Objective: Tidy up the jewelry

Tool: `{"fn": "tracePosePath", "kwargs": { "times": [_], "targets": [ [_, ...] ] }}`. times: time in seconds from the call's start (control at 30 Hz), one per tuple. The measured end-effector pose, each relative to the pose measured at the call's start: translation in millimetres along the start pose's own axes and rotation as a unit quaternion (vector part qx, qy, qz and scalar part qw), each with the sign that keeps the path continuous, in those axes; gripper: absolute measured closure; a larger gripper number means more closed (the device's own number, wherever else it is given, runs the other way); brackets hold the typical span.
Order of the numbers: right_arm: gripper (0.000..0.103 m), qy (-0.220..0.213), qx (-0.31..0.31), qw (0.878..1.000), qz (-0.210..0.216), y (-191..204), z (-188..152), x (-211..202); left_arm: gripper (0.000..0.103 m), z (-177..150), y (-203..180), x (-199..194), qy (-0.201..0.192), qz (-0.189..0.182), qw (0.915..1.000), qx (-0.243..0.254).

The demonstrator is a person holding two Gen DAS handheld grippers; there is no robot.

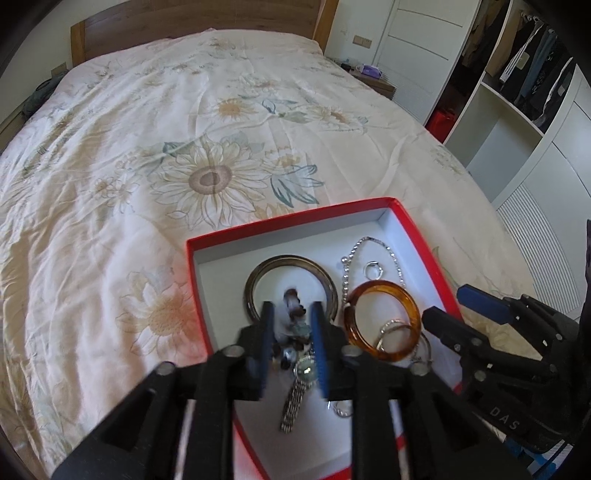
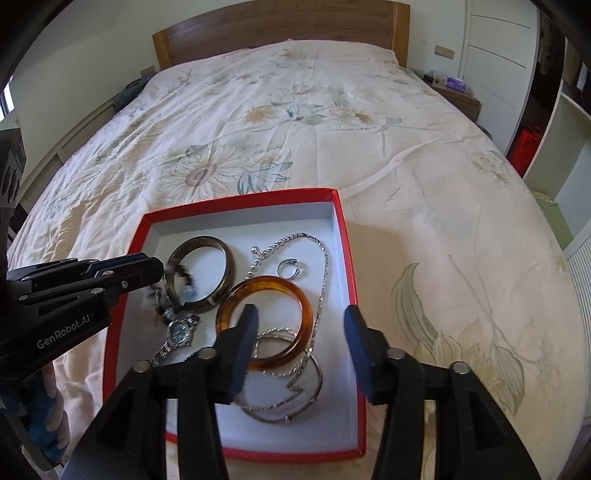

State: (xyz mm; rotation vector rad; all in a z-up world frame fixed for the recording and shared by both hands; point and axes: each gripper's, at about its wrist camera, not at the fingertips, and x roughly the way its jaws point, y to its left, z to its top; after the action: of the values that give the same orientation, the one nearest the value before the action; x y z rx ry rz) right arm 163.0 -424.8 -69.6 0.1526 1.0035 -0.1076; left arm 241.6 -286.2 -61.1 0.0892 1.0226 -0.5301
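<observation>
a beaded bracelet (image 1: 293,314) of brown, white and pale blue stones hangs blurred between the narrowed fingers of the left gripper (image 1: 291,325), pinched there above the left part of the red box (image 1: 280,221). in the right wrist view the same bracelet (image 2: 177,280) dangles from the tip of that gripper (image 2: 147,273), over the near edge of the dark bangle.

the box is shallow, red outside and white inside, and lies on the floral bedspread (image 1: 147,147). inside it, the dark bangle (image 1: 258,273) lies toward the far left. a silver wristwatch (image 1: 301,384) with a pale blue face sits below the held bracelet, its metal band running toward the near side. to the right of the dark bangle lies an amber bangle (image 1: 384,291), its near edge overlapping thin silver bangles (image 2: 291,391). a silver chain necklace (image 1: 369,243) loops around the far right part of the box, and a small silver ring (image 1: 373,271) rests inside that loop.

the right gripper (image 2: 299,343) hangs over the near right part of the box with its fingers spread wide, holding nothing; one blue pad is above the amber bangle, the other above the box's right wall.

beyond the bed stand a wooden headboard (image 2: 280,26) and, to the right, an open wardrobe (image 1: 524,66) with hanging clothes.
</observation>
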Motion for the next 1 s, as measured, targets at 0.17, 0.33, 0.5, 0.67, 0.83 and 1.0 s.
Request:
{"fn": "tracePosePath", "kwargs": {
  "times": [0.17,0.33,0.5,0.67,0.83,1.0],
  "targets": [
    [0.052,-0.005,-0.003,1.0,-0.003,8.6,-9.3,-17.8,0.072,-8.0,-2.7,-25.0,-0.017,0.008,0.9998,0.002],
    [0.052,-0.009,-0.008,1.0,-0.004,21.0,-20.0,-34.7,0.067,-20.6,-5.4,-48.9,-0.032,0.017,0.9993,0.008],
    [0.048,-0.015,-0.009,1.0,-0.002,33.3,-33.0,-52.9,0.065,-37.4,-1.0,-72.8,-0.045,0.026,0.9986,0.005],
    [0.041,-0.019,-0.015,1.0,0.001,49.9,-48.1,-68.5,0.057,-56.3,10.3,-90.1,-0.05,0.039,0.998,-0.007],
    [0.036,-0.022,-0.03,0.999,0.008,72.6,-65.2,-84.9,0.054,-78.3,25.4,-107.1,-0.05,0.05,0.9972,-0.023],
    [0.029,-0.029,-0.041,0.999,0.012,93.6,-82.8,-101.3,0.053,-101.2,41.8,-125.6,-0.051,0.061,0.9959,-0.041]
  ]
}}
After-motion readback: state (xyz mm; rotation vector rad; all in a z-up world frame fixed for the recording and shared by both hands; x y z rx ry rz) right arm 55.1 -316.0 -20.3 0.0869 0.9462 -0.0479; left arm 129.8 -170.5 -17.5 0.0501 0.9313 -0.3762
